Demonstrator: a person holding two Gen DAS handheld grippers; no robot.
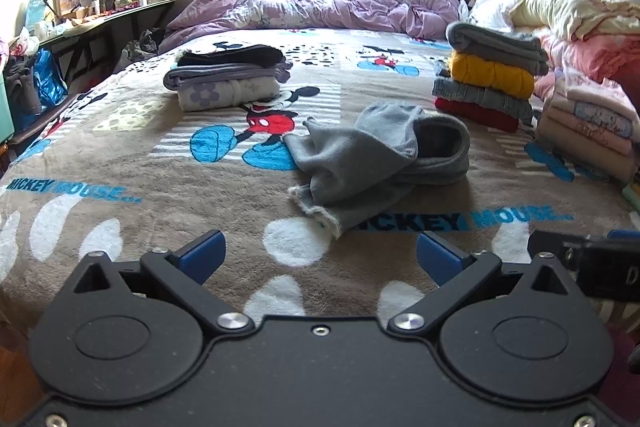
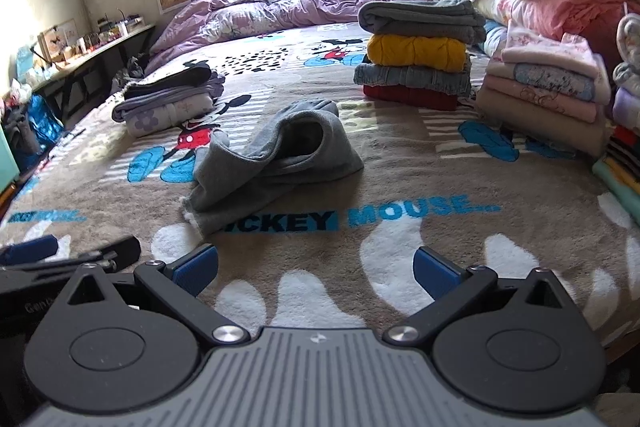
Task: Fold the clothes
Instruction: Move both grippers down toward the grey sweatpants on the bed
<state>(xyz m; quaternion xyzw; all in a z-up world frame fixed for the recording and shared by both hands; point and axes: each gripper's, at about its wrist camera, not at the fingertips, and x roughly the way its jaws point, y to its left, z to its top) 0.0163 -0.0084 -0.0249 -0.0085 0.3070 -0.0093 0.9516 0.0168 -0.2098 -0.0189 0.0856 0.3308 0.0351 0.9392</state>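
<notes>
A crumpled grey garment (image 1: pixel 372 163) (image 2: pixel 272 163) lies loosely bunched in the middle of the Mickey Mouse blanket (image 1: pixel 140 163) (image 2: pixel 420 187) on the bed. My left gripper (image 1: pixel 320 259) hovers open just short of the garment's frayed near edge, nothing between its blue pads (image 1: pixel 204 255). My right gripper (image 2: pixel 316 267) is also open and empty, a bit nearer than the garment and to its right. The right gripper's tip (image 1: pixel 592 255) shows at the right edge of the left wrist view, and the left gripper's tip (image 2: pixel 80 251) at the left of the right wrist view.
Folded piles stand around: a grey, yellow, denim and red stack (image 1: pixel 488 79) (image 2: pixel 420 55) at back right, pink and beige clothes (image 1: pixel 588 123) (image 2: pixel 548 87) further right, a dark and lilac pile (image 1: pixel 228 79) (image 2: pixel 168 99) at back left. A purple duvet (image 1: pixel 312 7) lies by the headboard, a cluttered desk (image 1: pixel 88 15) at left.
</notes>
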